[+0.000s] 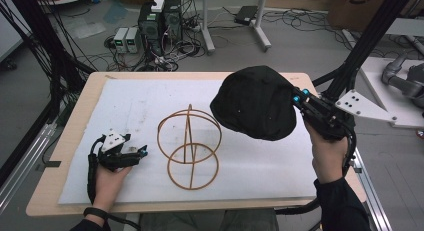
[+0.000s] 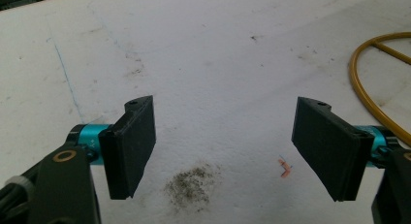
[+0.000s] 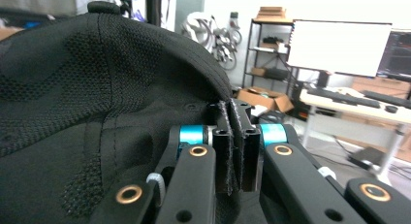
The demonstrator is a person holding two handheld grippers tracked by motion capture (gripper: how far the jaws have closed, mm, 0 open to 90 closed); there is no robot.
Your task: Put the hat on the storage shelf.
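We see wire stand [image 1: 189, 147] mid-pad, bare white pad [image 1: 130, 103] left of it, cap [image 1: 255, 103] hanging over right side

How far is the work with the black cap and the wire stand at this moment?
Done: the right gripper has the black cap clamped at its edge and lifted off the table. In hand: the cap hangs beside the wire stand, not over it. Left: probably placing it on the stand. The left gripper rests open, holding nothing.
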